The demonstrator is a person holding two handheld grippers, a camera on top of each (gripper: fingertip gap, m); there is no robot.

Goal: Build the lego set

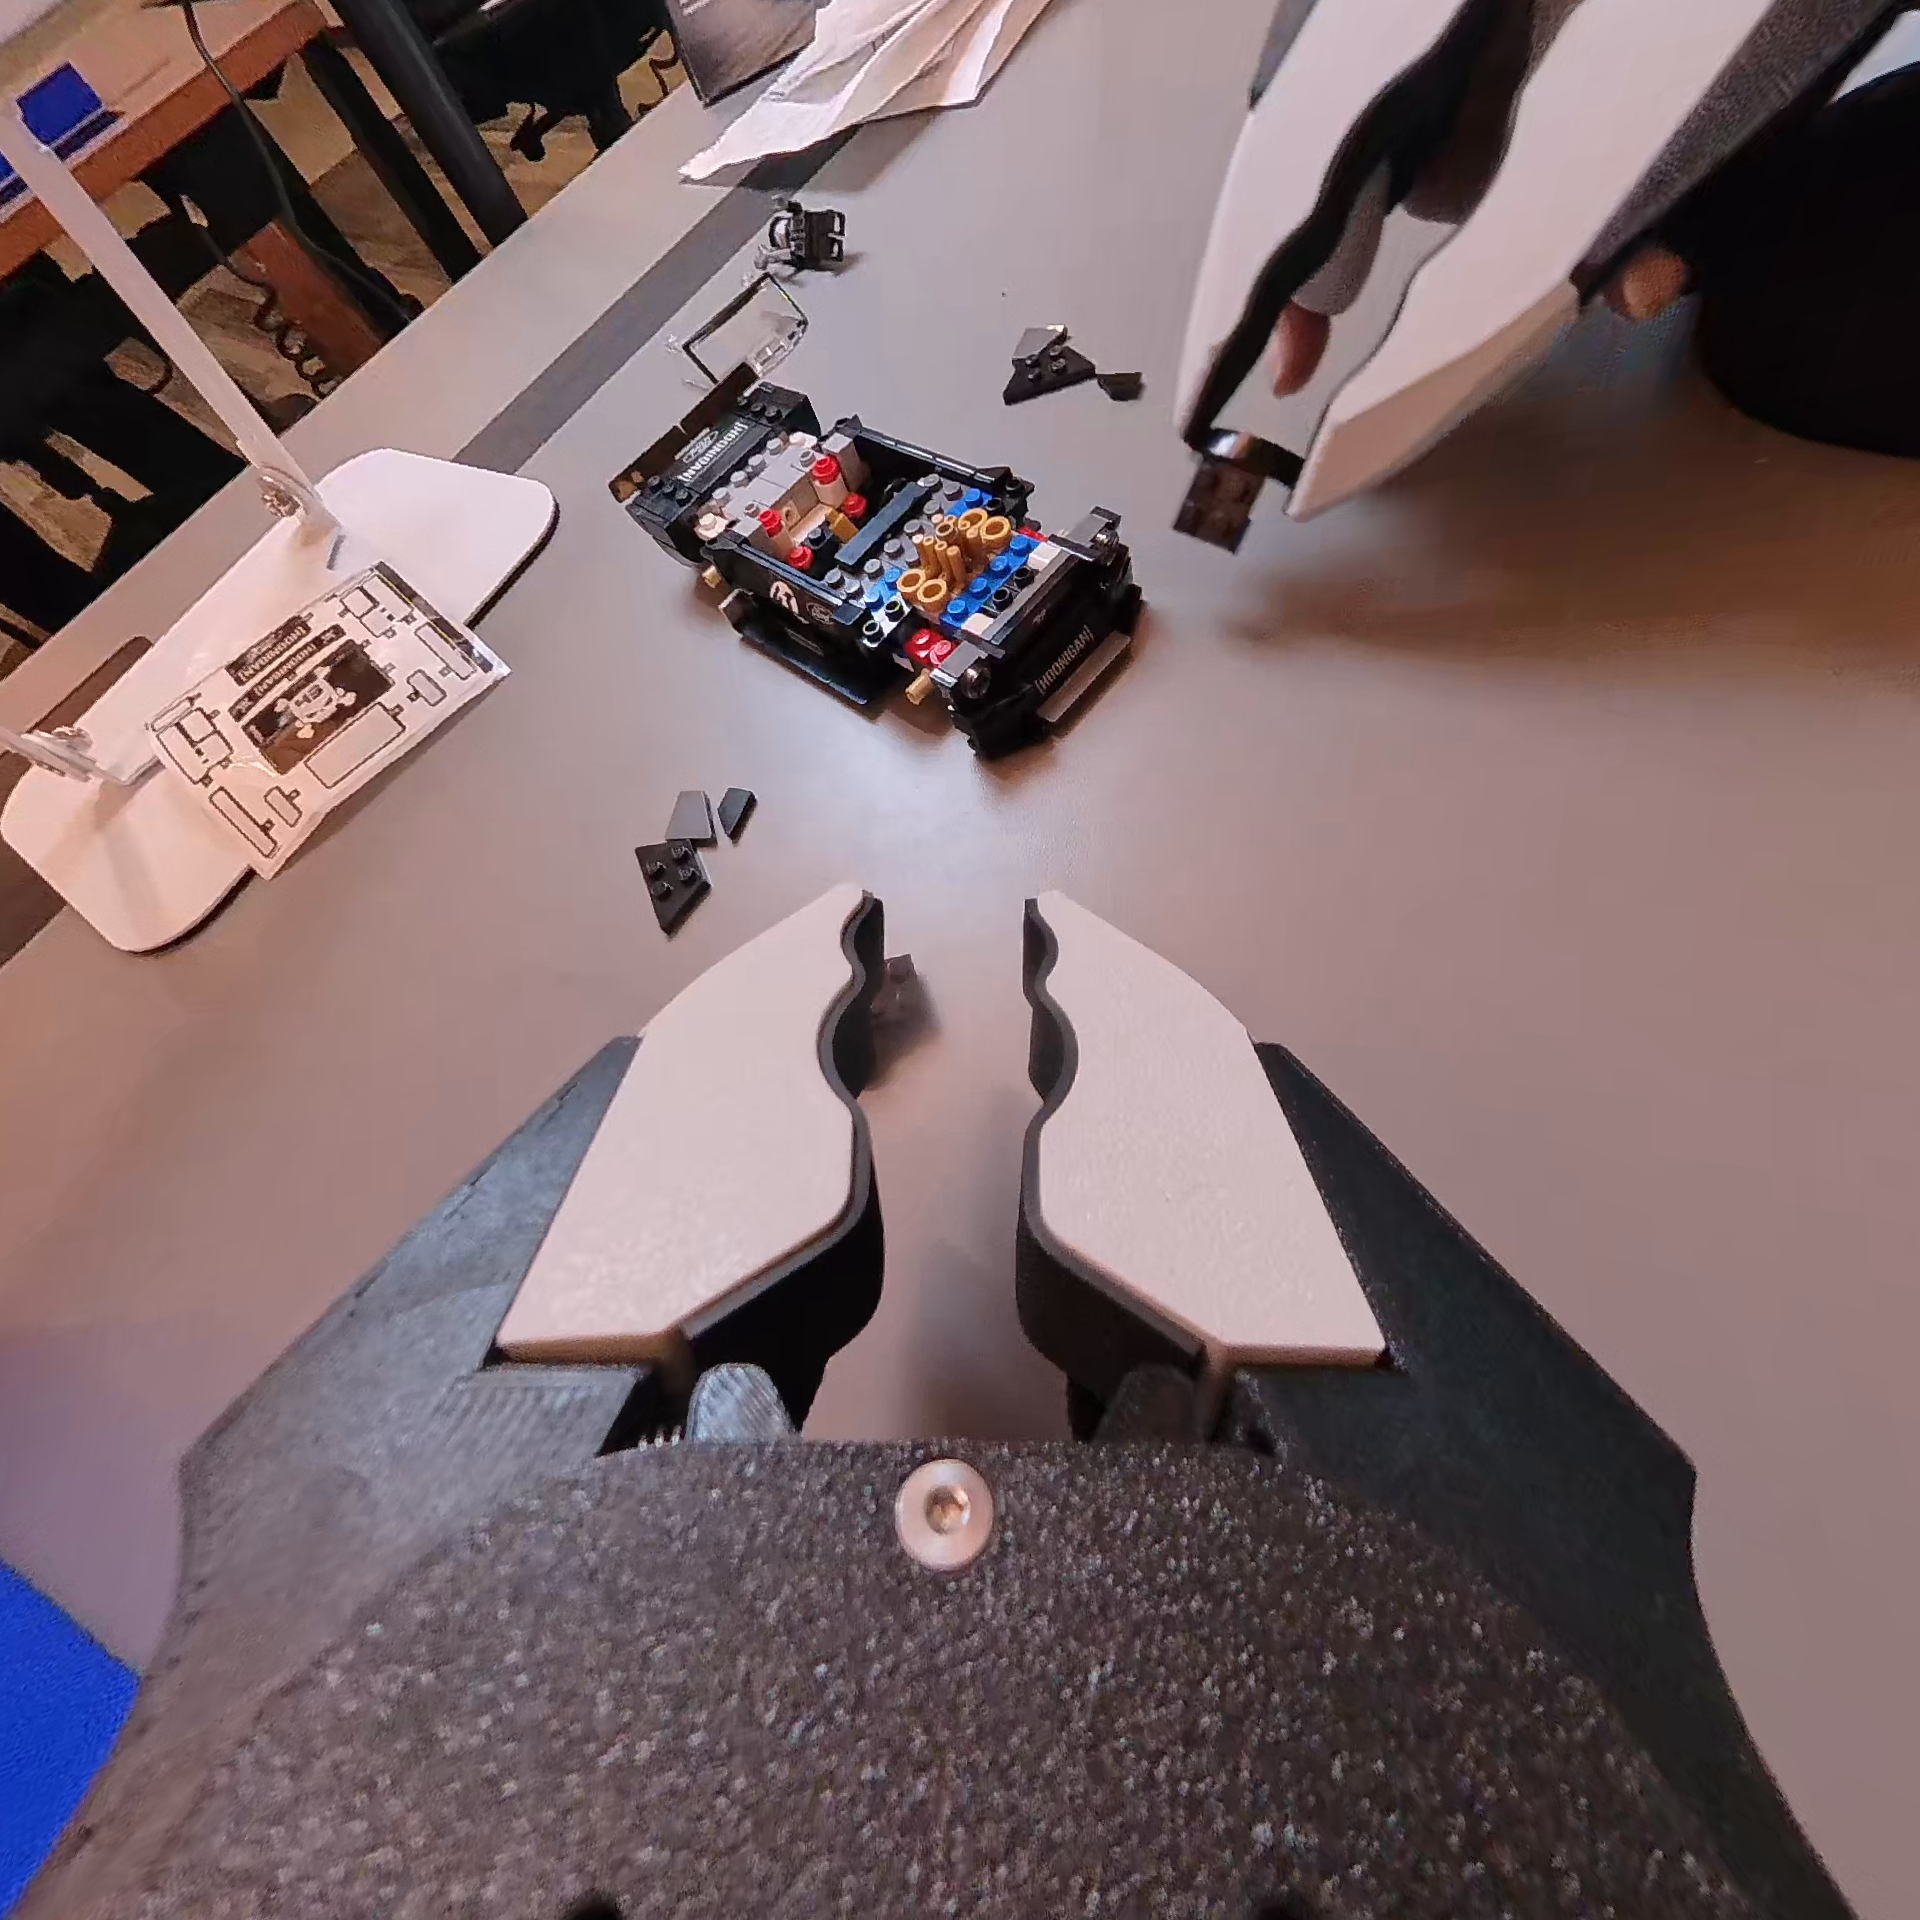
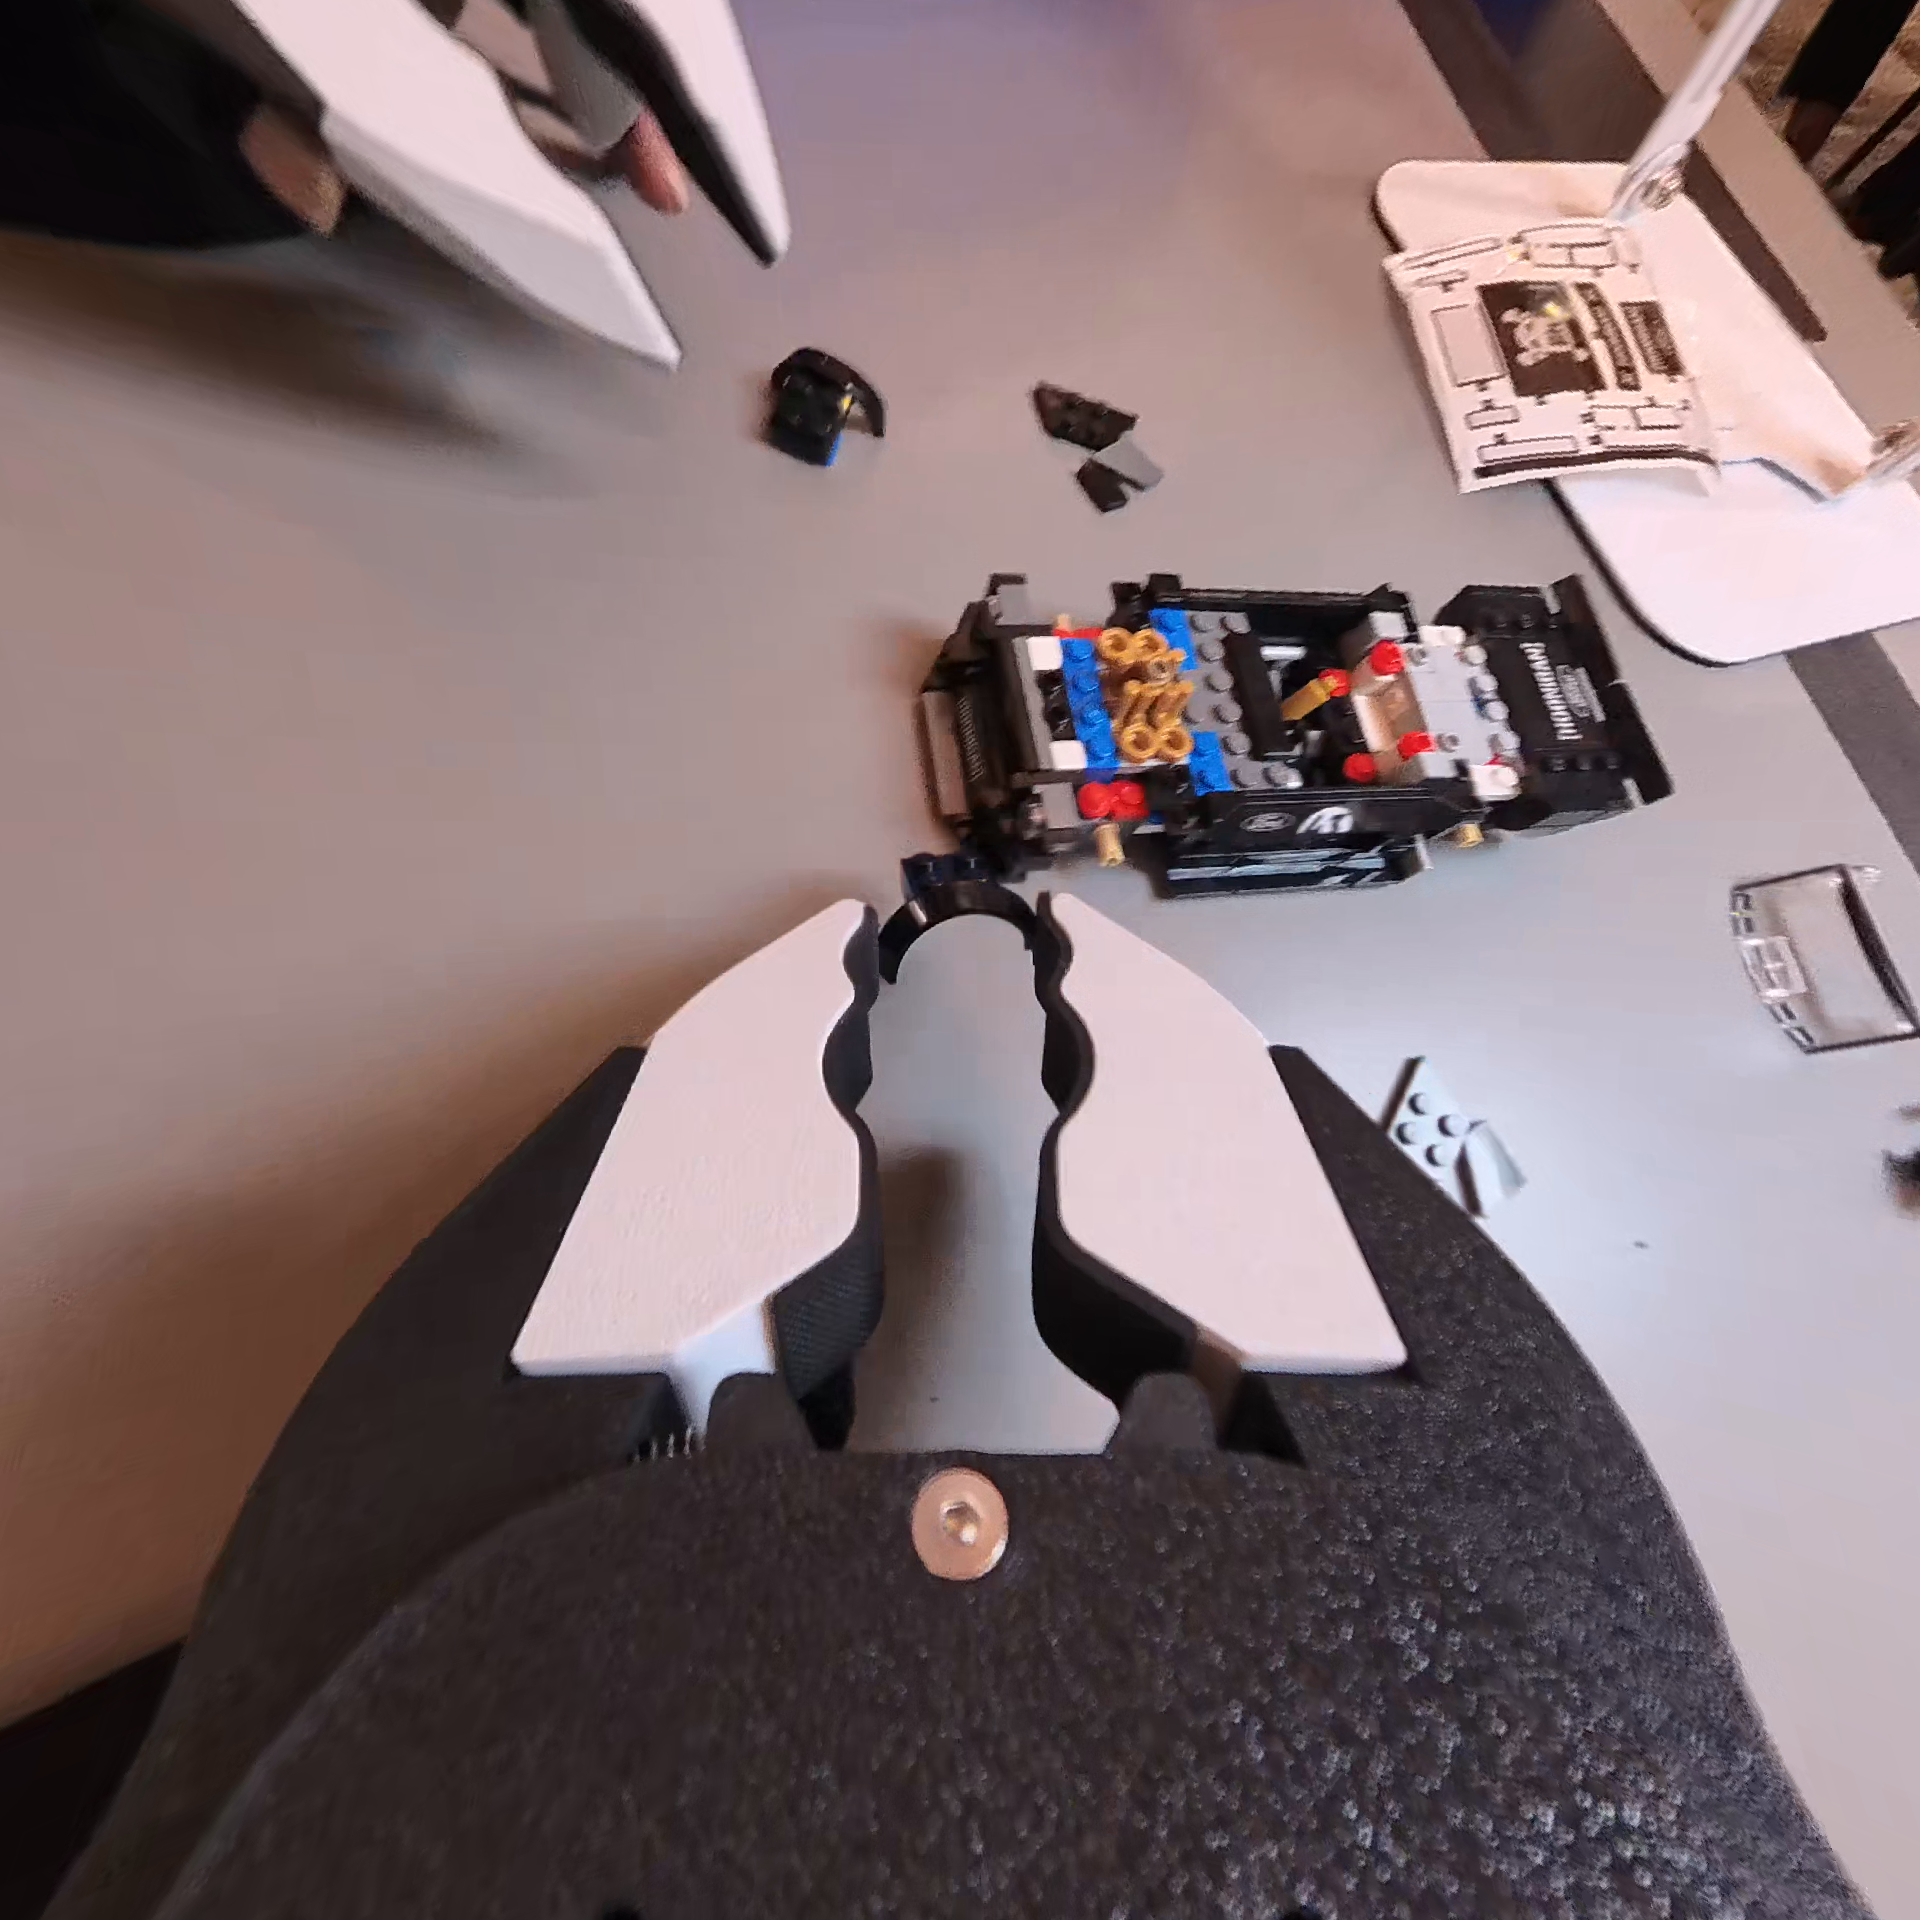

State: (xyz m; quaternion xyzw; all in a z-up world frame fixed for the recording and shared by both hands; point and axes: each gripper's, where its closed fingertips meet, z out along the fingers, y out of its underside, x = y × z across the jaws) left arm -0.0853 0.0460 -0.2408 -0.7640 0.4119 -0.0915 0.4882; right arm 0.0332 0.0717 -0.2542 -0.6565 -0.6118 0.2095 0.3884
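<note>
Right claw [image 2: 951,914] is clamping a black curved arch piece [image 2: 956,914] at its tips, hovering just beside the front corner of the lego car [image 2: 1278,738]. Left claw [image 1: 951,914] is sitting with fingers apart, low over the grey counter [image 1: 1455,935]; a small dark piece [image 1: 899,987] is lying just inside its left finger, ungripped. Car is sitting mid-counter, roofless, gold engine showing. Loose black wedge plates [image 1: 691,857] are lying near the left claw. Clear windscreen [image 2: 1818,956] and sticker sheet [image 2: 1548,353] are lying apart from the car.
</note>
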